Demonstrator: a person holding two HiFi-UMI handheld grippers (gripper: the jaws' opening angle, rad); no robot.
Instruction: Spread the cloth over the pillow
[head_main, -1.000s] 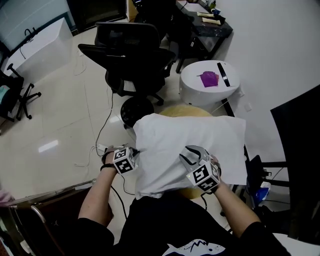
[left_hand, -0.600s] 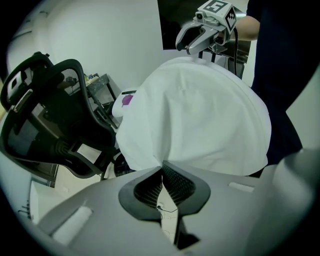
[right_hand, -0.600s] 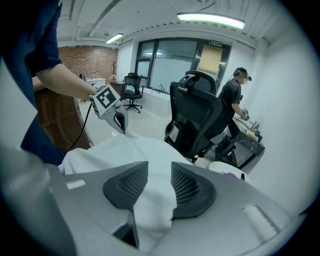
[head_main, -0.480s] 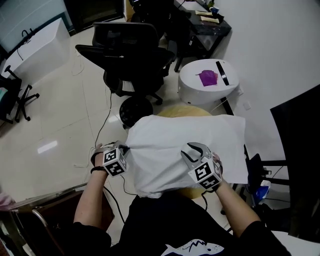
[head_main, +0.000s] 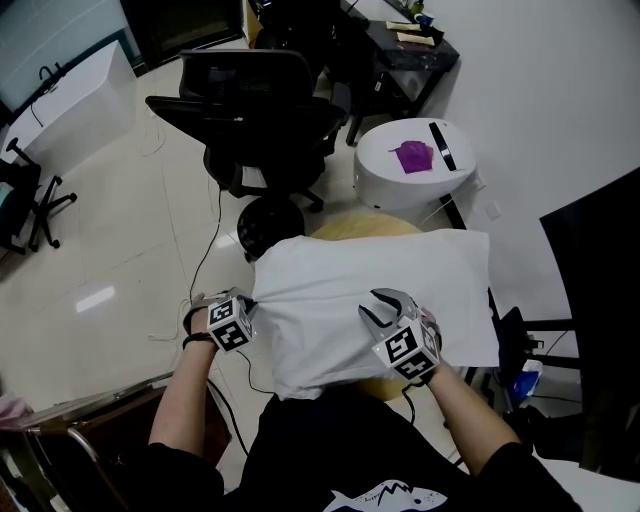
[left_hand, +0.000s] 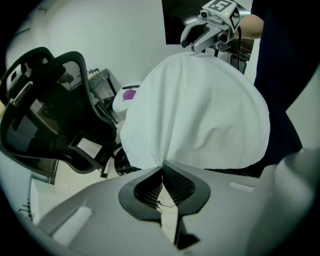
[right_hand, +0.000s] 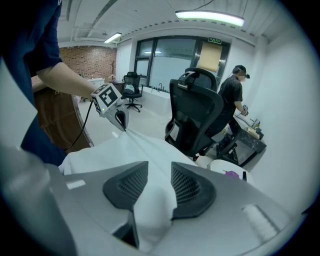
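The white cloth (head_main: 370, 270) is lying draped over the pillow, hiding it completely, on a round tan table (head_main: 350, 225). The left gripper (head_main: 250, 303) is pinching the cloth's 9 o'clock edge, jaws closed on it. The right gripper (head_main: 385, 303) is clamping a bunched fold near 6 o'clock. At 12 o'clock, a white round stand (head_main: 400, 185) is carrying a purple piece (head_main: 414, 156) and a black bar (head_main: 439, 145).

The white fabric cloth (head_main: 370, 285) hid the pillow completely and most of the round tan tabletop (head_main: 368, 224); the small purple object (head_main: 415, 156) was too small to identify.
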